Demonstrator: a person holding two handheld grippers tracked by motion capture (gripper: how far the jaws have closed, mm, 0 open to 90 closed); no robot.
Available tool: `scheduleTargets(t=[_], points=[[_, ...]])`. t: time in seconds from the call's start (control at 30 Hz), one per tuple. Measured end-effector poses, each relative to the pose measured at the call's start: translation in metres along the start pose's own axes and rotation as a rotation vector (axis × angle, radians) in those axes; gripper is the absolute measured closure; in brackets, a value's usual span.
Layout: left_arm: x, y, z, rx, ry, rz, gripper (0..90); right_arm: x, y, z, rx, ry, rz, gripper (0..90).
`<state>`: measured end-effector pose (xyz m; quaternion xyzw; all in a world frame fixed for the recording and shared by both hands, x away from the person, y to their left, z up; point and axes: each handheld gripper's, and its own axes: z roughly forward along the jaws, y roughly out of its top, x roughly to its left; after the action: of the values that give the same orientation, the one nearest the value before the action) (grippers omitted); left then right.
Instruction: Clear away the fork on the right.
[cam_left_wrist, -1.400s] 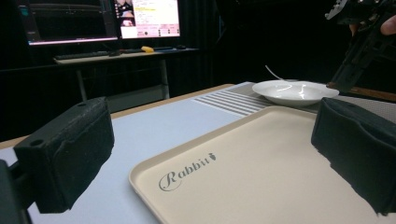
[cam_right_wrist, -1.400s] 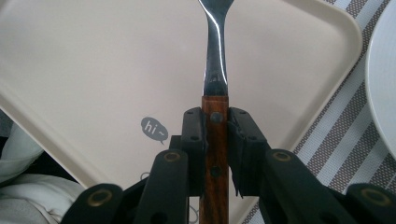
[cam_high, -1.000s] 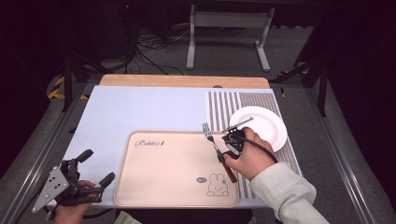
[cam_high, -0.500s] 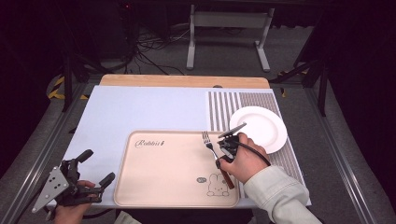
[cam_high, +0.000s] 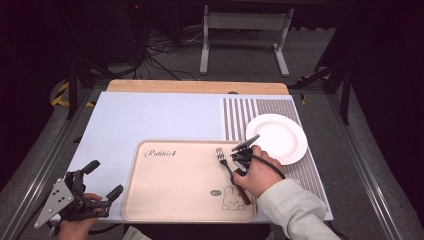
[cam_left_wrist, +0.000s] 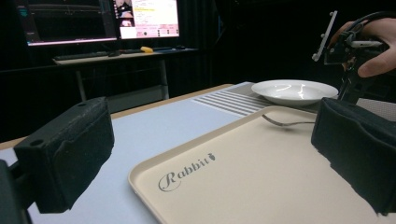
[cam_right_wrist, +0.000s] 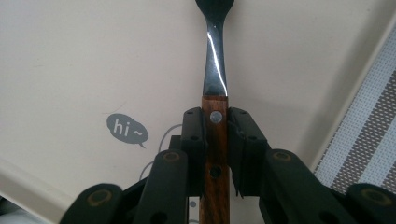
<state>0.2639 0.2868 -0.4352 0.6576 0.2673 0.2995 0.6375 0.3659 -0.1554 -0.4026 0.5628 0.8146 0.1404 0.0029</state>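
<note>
A fork (cam_high: 226, 162) with a wooden handle lies low along the right part of the beige tray (cam_high: 175, 185), tines pointing away from me. My right gripper (cam_high: 241, 161) is shut on the handle, and in the right gripper view both pads press the wood (cam_right_wrist: 215, 140) below the steel neck (cam_right_wrist: 215, 70). From the left gripper view the fork's head (cam_left_wrist: 285, 122) sits at or just above the tray surface (cam_left_wrist: 261, 186), under the right gripper (cam_left_wrist: 348, 46). My left gripper (cam_high: 104, 178) rests at the table's near left corner, open, with nothing between its jaws.
A white plate (cam_high: 276, 137) stands on the striped mat (cam_high: 240, 112) just right of the tray. A pale blue mat (cam_high: 150, 120) covers the table behind the tray. Monitors and a desk (cam_left_wrist: 102, 28) stand beyond the far edge.
My right hand has come down and slightly toward me with the fork, from beside the plate to low over the tray. The left gripper has stayed still.
</note>
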Motion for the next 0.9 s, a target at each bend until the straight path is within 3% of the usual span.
scheduleTargets(t=[0.73,0.9], points=[[0.0,0.0,0.0,0.0,0.001,0.001,0.1,-0.001,0.0,0.011,0.033,-0.002,0.013,77.4],[0.0,0.0,0.0,-0.001,-0.001,0.0,0.1,-0.001,0.0,0.009,0.019,0.0,-0.022,69.4]])
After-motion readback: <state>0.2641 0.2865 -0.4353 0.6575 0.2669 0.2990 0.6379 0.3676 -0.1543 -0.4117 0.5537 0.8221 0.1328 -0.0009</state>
